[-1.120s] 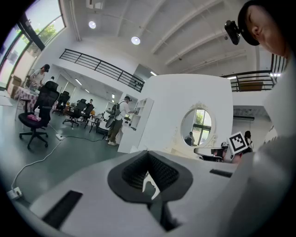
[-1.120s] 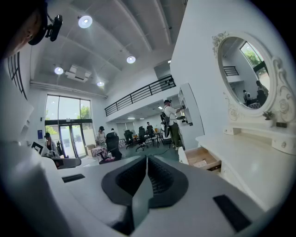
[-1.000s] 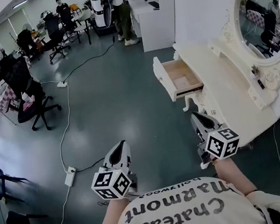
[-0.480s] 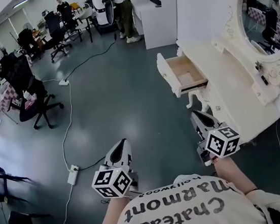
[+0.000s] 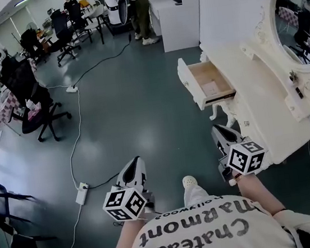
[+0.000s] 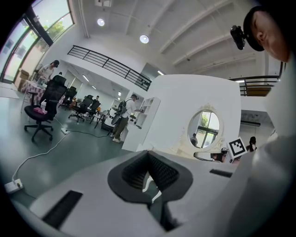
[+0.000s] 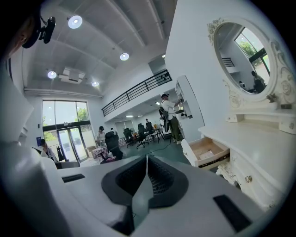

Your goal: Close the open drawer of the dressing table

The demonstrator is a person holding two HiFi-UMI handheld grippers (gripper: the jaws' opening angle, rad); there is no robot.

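The white dressing table with an oval mirror stands at the right in the head view. Its one open drawer sticks out to the left, with a pale sheet lying inside. My right gripper is shut and empty, a short way below the drawer and apart from it. The left gripper is shut and empty over the grey floor, further left. The right gripper view has the drawer ahead and to the right of the shut gripper. The left gripper looks towards the mirror.
A white cable and a power strip lie on the floor at the left. A black office chair stands beyond, with several more chairs and people at the back. A white cabinet stands behind the table. My shoe shows between the grippers.
The dressing table and drawer have slid right and up in the head view as I step along. A shoe has come into view between the grippers. Both grippers stay shut.
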